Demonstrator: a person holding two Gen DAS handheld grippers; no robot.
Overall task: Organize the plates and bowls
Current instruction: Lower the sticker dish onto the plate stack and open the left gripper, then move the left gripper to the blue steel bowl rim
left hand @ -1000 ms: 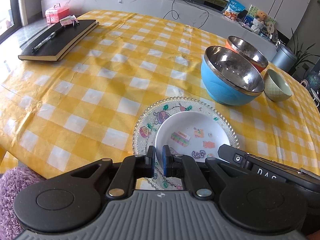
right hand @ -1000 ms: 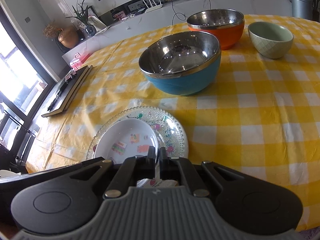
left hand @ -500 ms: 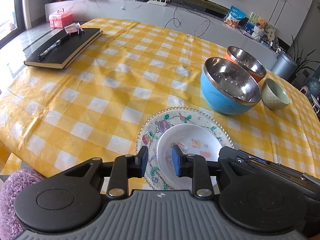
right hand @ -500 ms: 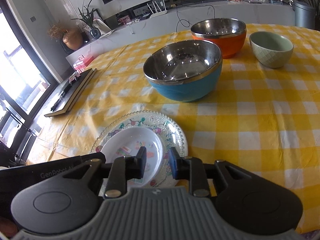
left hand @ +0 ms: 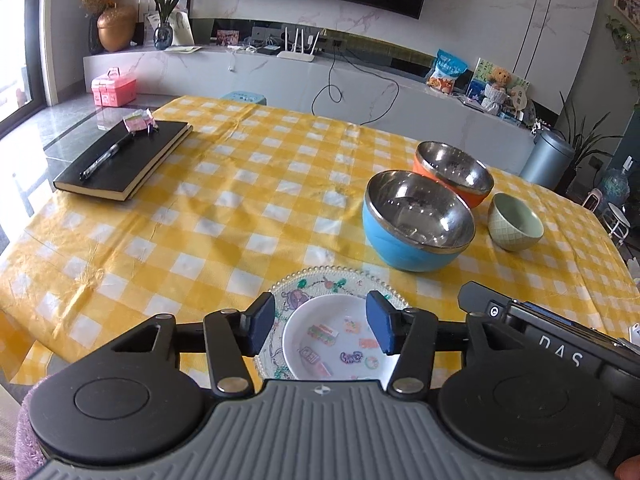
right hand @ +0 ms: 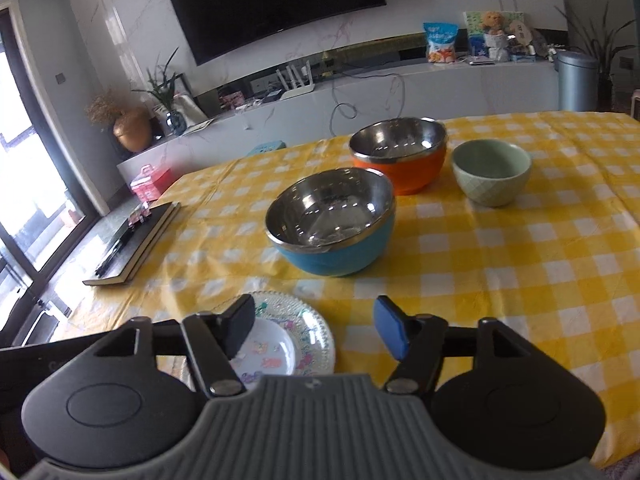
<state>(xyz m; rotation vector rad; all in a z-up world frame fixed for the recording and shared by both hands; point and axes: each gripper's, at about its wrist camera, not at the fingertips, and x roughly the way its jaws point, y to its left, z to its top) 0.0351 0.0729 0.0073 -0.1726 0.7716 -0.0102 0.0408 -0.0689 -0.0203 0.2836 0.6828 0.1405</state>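
A small white plate [left hand: 340, 340] with cartoon stickers lies on a clear beaded glass plate [left hand: 320, 280] at the near edge of the table. My left gripper [left hand: 322, 324] is open and empty just above the white plate. My right gripper [right hand: 314, 330] is open and empty, above the glass plate's [right hand: 316, 332] right side; the white plate [right hand: 268, 354] shows under its left finger. Farther back stand a blue steel-lined bowl [left hand: 418, 222] [right hand: 332, 220], an orange steel-lined bowl [left hand: 454, 172] [right hand: 400, 154] and a small green bowl [left hand: 514, 222] [right hand: 492, 170].
A black notebook [left hand: 124, 158] with a pen on it lies at the table's far left; it also shows in the right wrist view [right hand: 136, 240]. The yellow checked tablecloth [left hand: 240, 200] covers the table. The right gripper's body [left hand: 540, 336] is close on my left gripper's right.
Both grippers have opened from shut on the plates' rims and pulled back and up. The two stacked plates rest on the table.
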